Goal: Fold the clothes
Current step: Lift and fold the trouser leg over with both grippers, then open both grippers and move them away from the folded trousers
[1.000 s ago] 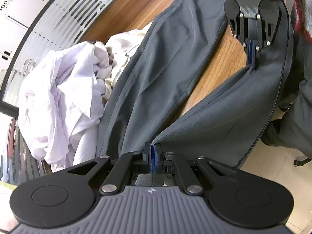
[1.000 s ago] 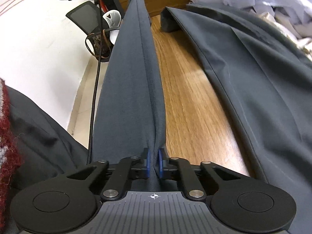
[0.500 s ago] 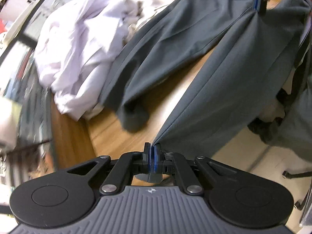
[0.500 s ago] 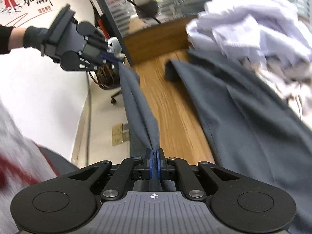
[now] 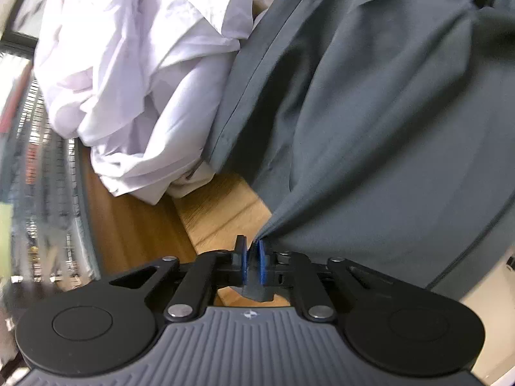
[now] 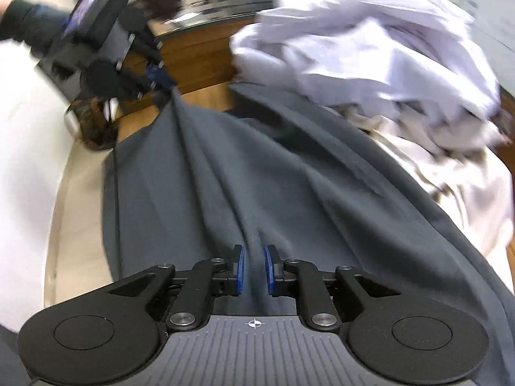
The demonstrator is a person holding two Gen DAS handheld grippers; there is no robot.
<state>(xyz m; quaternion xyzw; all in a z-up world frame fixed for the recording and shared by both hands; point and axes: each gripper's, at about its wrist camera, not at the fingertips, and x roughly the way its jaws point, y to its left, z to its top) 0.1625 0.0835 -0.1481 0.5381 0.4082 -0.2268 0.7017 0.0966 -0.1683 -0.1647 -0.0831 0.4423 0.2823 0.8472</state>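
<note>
The grey garment (image 5: 386,122) is spread over the wooden desk (image 5: 222,209), with one fold draped over the desk's near edge. In the left wrist view, a corner of the cloth is seen between the blue pads of the left gripper (image 5: 252,259); the fingers are opening, and the cloth lies against the right-hand pad while a gap shows at the left-hand one. In the right wrist view, a ridge of the same garment (image 6: 257,177) runs between the fingers of the right gripper (image 6: 255,268), which are also opening, with clear gaps seen on both sides of the fold. A pile of white clothes (image 5: 138,74) is heaped on the far left of the desk, touching the garment's edge. The far background is smeared by motion blur. The gloved hand (image 6: 29,29) behind the left gripper is cut off at the frame edge.
</note>
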